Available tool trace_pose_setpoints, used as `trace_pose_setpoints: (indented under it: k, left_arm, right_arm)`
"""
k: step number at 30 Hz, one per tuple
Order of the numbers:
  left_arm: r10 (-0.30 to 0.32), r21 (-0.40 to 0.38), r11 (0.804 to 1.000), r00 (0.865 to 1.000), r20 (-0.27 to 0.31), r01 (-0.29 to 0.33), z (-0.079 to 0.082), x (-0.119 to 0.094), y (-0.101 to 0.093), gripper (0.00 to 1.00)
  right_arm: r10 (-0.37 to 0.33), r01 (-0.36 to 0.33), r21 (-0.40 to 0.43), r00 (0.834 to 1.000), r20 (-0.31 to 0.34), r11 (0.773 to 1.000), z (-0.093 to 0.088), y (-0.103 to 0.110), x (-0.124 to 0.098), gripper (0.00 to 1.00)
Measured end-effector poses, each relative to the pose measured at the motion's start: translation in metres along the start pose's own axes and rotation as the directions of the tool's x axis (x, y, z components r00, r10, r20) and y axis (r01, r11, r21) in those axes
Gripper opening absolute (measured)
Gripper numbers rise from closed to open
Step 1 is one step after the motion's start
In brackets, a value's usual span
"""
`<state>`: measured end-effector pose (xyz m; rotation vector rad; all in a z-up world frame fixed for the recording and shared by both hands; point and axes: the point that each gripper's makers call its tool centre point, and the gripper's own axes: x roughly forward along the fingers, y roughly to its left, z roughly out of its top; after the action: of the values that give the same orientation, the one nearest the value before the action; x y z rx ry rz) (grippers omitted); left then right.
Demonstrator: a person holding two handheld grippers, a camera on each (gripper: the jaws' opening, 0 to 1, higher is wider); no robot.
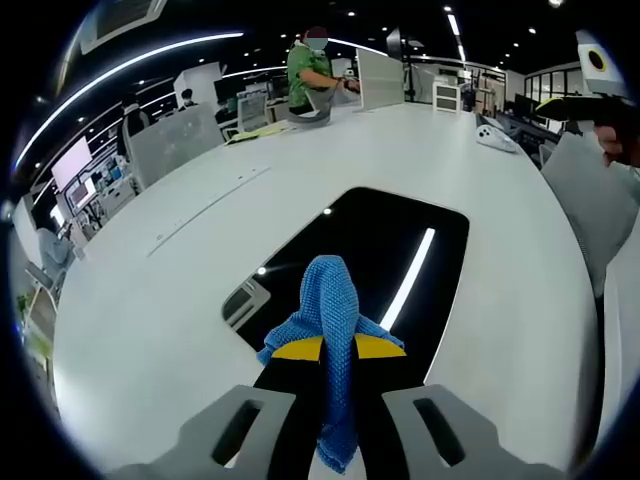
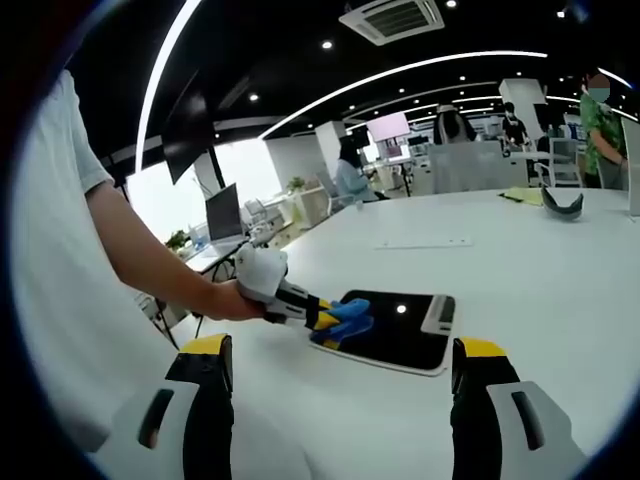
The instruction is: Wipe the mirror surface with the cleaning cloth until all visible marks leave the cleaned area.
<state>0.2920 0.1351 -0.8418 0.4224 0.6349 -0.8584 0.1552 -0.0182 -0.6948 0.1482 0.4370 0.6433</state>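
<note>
- Across the lower centre of the left gripper view, a blue cleaning cloth [image 1: 330, 340] is seen pinched between the yellow-tipped jaws of the left gripper [image 1: 335, 348], its bunched end resting on the near part of the mirror [image 1: 420, 235].
- The mirror, a dark rounded rectangle with a pale frame, is laid flat on a wide white table [image 1: 180, 300]; ceiling light strips are reflected in it as bright streaks and dots.
- At lower centre of the right gripper view, the same mirror [image 2: 395, 335] is shown, with the left gripper [image 2: 335, 318] held in a person's hand [image 2: 225, 300] and the cloth [image 2: 345, 320] pressed to the mirror's left edge.
- The right gripper [image 2: 340, 395] is seen with its jaws spread wide and nothing between them, above the bare table [image 2: 520, 270].
- Behind, an open-plan office is visible: desks, monitors, a ceiling air unit [image 2: 392, 18] and long curved lights.
- A person in a green top [image 1: 312, 70] is pictured standing at the table's far end, top centre of the left gripper view.
</note>
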Motion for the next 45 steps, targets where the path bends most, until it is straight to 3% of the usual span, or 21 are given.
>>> trace_pose_setpoints:
  k: [41, 45]
  left_arm:
    - [0.016, -0.019, 1.000, 1.000, -0.008, -0.017, -0.014, -0.014, 0.009, 0.08]
    - [-0.014, 0.006, 1.000, 1.000, -0.012, 0.014, -0.015, -0.016, 0.010, 0.07]
  right_arm:
    - [0.013, -0.013, -0.009, 1.000, -0.017, 1.000, -0.004, 0.006, 0.004, 0.89]
    - [0.015, -0.015, -0.006, 1.000, -0.019, 1.000, -0.004, 0.009, 0.005, 0.89]
